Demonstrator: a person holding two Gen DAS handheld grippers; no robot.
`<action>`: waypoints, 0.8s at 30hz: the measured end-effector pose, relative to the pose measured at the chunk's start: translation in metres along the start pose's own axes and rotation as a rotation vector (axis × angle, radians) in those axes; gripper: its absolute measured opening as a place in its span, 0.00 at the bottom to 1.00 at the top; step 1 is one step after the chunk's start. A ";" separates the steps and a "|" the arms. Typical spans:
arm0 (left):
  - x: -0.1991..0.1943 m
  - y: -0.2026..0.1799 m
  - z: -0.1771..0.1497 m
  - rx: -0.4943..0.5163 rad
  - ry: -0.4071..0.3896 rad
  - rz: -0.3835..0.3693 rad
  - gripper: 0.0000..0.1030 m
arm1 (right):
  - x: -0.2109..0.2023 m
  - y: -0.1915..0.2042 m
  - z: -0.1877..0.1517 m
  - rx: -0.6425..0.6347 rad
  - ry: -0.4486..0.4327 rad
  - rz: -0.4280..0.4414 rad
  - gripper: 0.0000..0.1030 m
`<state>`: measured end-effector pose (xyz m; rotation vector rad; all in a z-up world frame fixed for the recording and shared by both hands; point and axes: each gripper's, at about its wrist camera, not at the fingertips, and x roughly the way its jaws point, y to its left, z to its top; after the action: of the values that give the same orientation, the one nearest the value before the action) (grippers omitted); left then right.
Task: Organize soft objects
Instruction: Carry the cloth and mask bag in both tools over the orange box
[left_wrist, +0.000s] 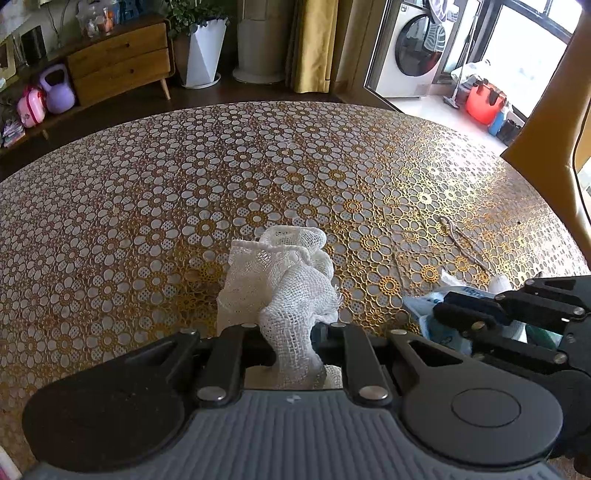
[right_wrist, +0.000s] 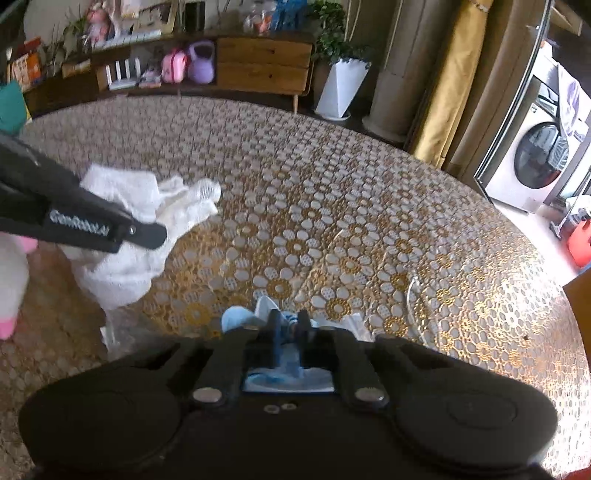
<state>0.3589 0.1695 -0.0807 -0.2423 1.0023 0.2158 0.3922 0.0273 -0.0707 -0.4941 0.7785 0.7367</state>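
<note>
My left gripper is shut on a white mesh cloth, which bunches up above the flower-patterned tablecloth. The same cloth shows in the right wrist view, hanging from the left gripper at the left. My right gripper is shut on a blue and white soft packet, low over the table. In the left wrist view the right gripper sits at the right edge with that packet.
A pink and white plush toy lies at the table's left edge. A clear plastic wrapper lies near the front. A wooden chair back rises at the right. A cabinet, planter and washing machine stand beyond the table.
</note>
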 end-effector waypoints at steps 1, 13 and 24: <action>-0.002 0.000 0.000 0.000 -0.002 -0.003 0.14 | -0.005 -0.001 0.000 0.006 -0.013 -0.002 0.03; -0.051 -0.010 -0.007 0.018 -0.041 -0.052 0.14 | -0.079 -0.013 -0.021 0.182 -0.155 0.042 0.01; -0.117 -0.047 -0.024 0.098 -0.075 -0.135 0.14 | -0.163 -0.022 -0.061 0.274 -0.233 0.025 0.02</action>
<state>0.2918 0.1100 0.0108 -0.2108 0.9158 0.0521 0.3019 -0.0920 0.0202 -0.1483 0.6553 0.6843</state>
